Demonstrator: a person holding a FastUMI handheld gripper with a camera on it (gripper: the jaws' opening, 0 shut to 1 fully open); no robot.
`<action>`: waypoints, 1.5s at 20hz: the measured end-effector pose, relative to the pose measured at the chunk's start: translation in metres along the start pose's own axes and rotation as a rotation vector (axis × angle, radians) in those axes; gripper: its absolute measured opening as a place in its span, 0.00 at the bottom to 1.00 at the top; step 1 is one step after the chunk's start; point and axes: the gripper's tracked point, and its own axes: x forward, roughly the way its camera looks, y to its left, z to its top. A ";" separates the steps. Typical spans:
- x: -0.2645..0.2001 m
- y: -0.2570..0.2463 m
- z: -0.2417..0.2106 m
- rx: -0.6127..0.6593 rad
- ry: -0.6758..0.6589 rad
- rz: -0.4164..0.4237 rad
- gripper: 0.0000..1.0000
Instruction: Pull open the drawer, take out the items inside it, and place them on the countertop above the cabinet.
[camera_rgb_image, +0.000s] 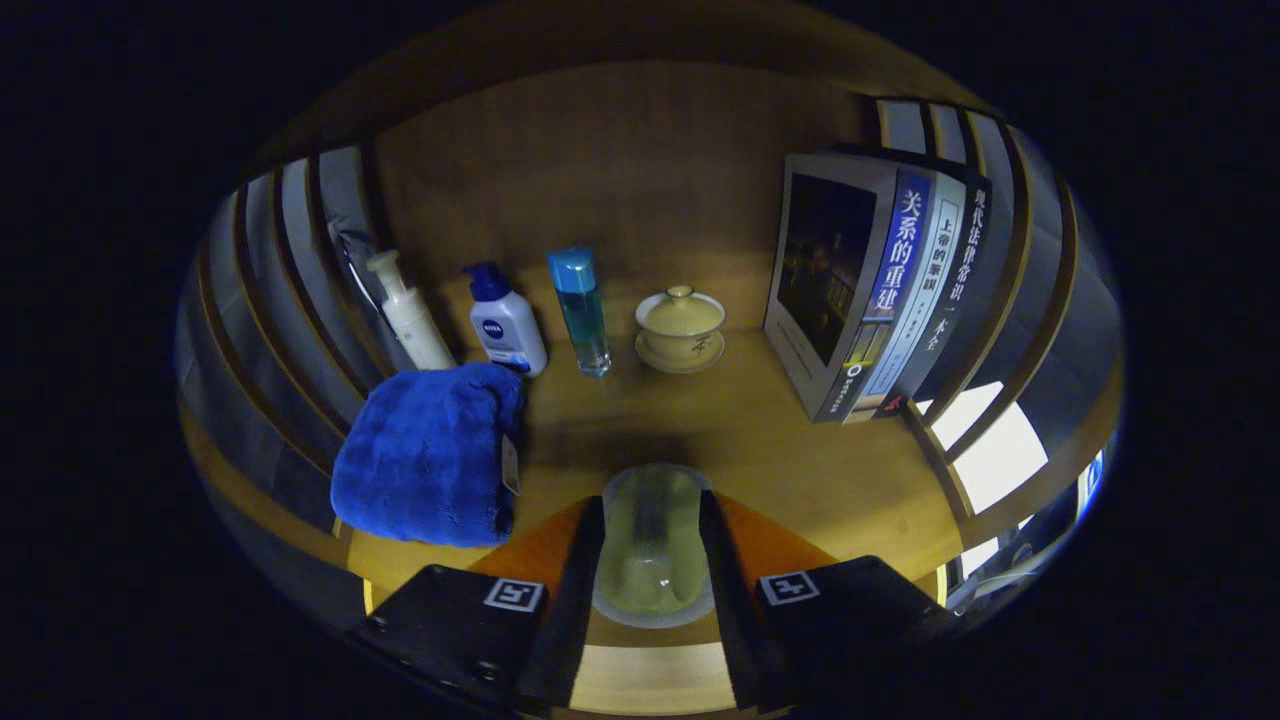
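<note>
Placing step, as I read it: item already out of the drawer, gripper (652, 545) over the countertop (800, 460).

Gripper: fingers narrowed, one on each side of a clear glass cup (652, 540) with a greenish tint. Both fingers look pressed against its walls, so it is clamped, not loose. I cannot tell if the cup's base touches the wood or hangs just above it.

To do this well: lower straight down until the base seats flat, keep the cup upright, then open only enough to clear the walls and back out along the finger axis. Don't swing sideways. Glass is slick and rigid, so I'd guess it tips easily if a finger drags on release.

Everything else relative to the glass cup:
- Just beside it on the left, a folded blue towel (425, 455) with a small tag. Nearest obstacle; keep the left finger off it.
- Bare wood directly beyond the cup, a free strip to set down on.
- Beyond and right, well apart, a row of upright books (870, 290) leaning against the slatted side.
- Beyond, nearly straight ahead, a lidded tea bowl on a saucer (680, 330).
- Beyond and slightly left, a tall clear blue bottle (580, 310).
- Further left, a white lotion bottle with a blue cap (506, 325), then a white pump bottle (410, 310) by the left slats.
- All backed by the wooden rear panel (620, 170).
</note>
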 end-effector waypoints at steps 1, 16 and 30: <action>-0.005 -0.001 0.001 -0.005 -0.028 0.009 0.65; -0.171 -0.001 -0.063 -0.023 -0.426 0.004 0.99; -0.210 -0.002 -0.192 -0.085 -0.392 -0.050 0.99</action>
